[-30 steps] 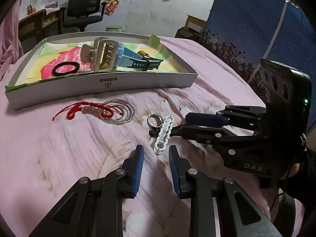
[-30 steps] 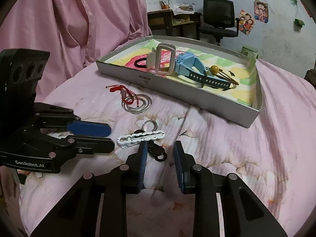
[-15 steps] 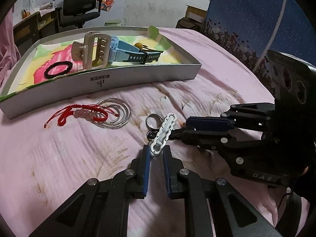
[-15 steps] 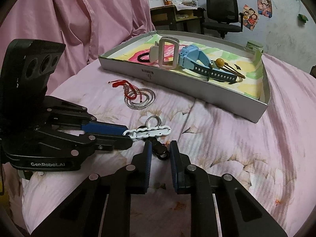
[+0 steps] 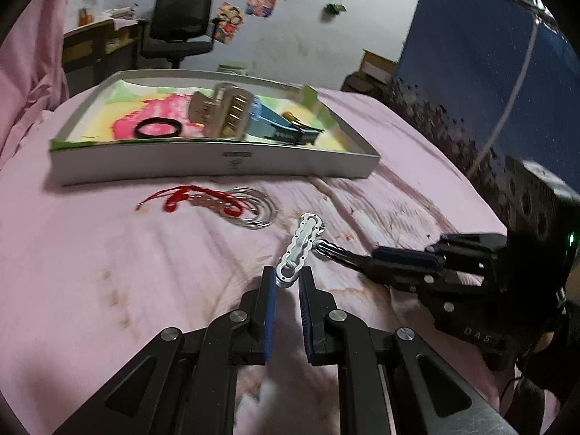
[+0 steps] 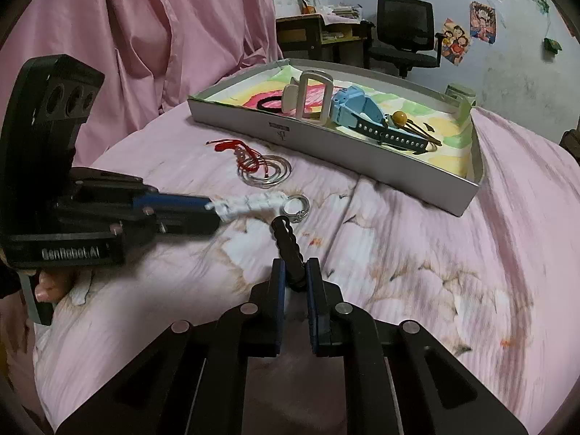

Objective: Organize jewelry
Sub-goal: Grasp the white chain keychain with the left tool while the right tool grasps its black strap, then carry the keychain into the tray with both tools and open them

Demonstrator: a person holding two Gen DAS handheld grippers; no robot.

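My left gripper (image 5: 287, 282) is shut on the near end of a white beaded clip (image 5: 301, 248), lifted above the pink sheet; it also shows in the right wrist view (image 6: 250, 203). My right gripper (image 6: 293, 272) is shut on a black beaded clip (image 6: 288, 244), whose far end joins a silver key ring (image 6: 296, 206). The two grippers face each other, with the ring between the clips. A red cord bracelet (image 5: 197, 197) and silver bangles (image 5: 255, 210) lie on the sheet before the white tray (image 5: 217, 165).
The tray holds a black hair tie (image 5: 157, 128), a beige claw clip (image 5: 226, 114), a blue watch (image 6: 362, 114) and a hair stick with a yellow bead (image 6: 400, 117). A desk and an office chair (image 5: 181, 23) stand behind. Pink curtains (image 6: 163, 36) hang at the left.
Both grippers closed on the clips and lifted them off the sheet. The white and black clips are now stretched apart with the key ring between them.
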